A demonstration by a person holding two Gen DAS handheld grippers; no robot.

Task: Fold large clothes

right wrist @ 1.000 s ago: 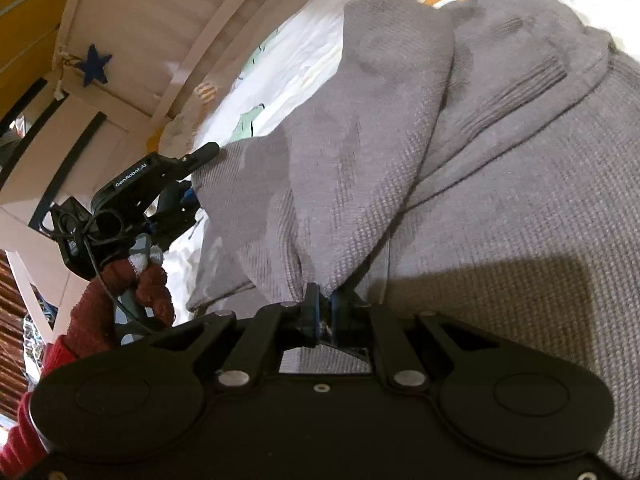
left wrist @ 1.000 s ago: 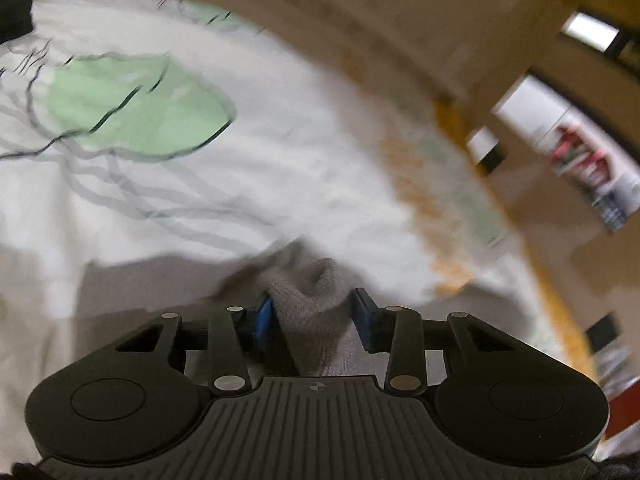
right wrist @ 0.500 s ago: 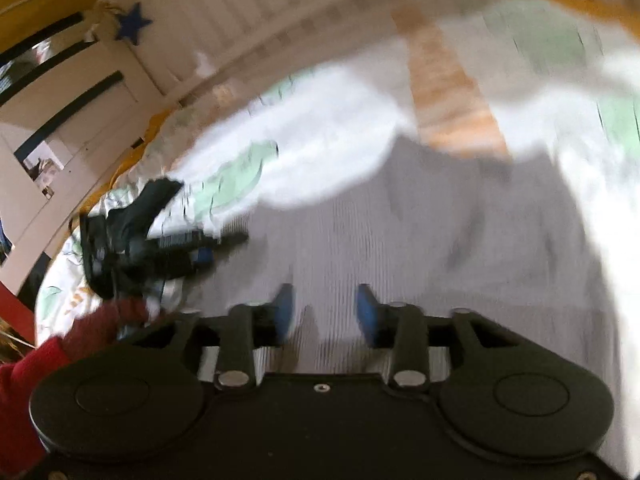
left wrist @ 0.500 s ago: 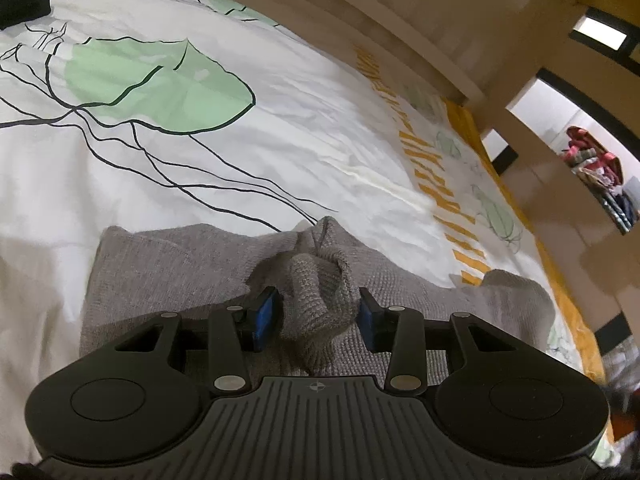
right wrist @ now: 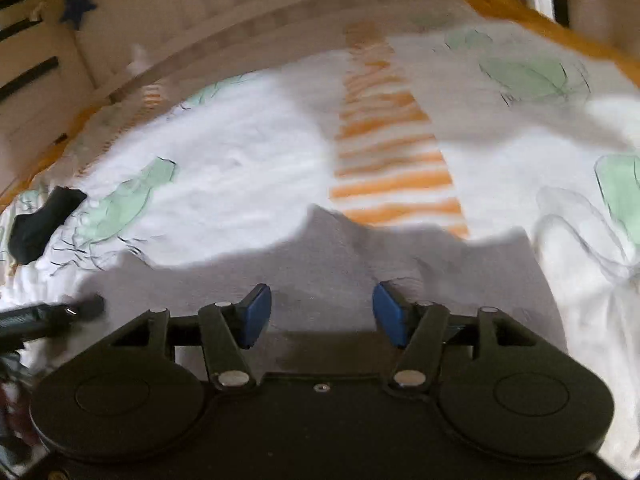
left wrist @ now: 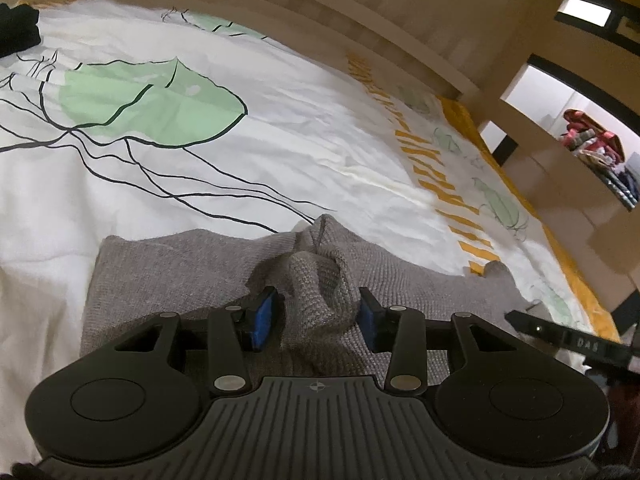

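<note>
A grey knit sweater point(left wrist: 180, 264) lies spread on the bed's printed cover point(left wrist: 280, 140). My left gripper point(left wrist: 316, 312) is low over the sweater's near part. A raised wad of the knit stands between its blue pads point(left wrist: 366, 312), and they are shut on it. The right wrist view is blurred. There, my right gripper point(right wrist: 320, 312) hovers over the flat grey sweater point(right wrist: 460, 264) with its jaws opening and nothing between them. Each gripper shows at the edge of the other's view: the right gripper point(left wrist: 568, 338) and the left gripper point(right wrist: 52, 314).
A black piece of clothing point(right wrist: 40, 220) lies on the cover at the far left, also in the left wrist view point(left wrist: 16, 28). A wooden bed rail point(left wrist: 360, 12) runs along the far side. A shelf with folded clothes point(left wrist: 596, 148) stands beyond the bed's right edge.
My right gripper let go of the sweater fold, opened and swung away over it. The sweater, lifted a second ago, now lies flat. The left gripper keeps its wad.
</note>
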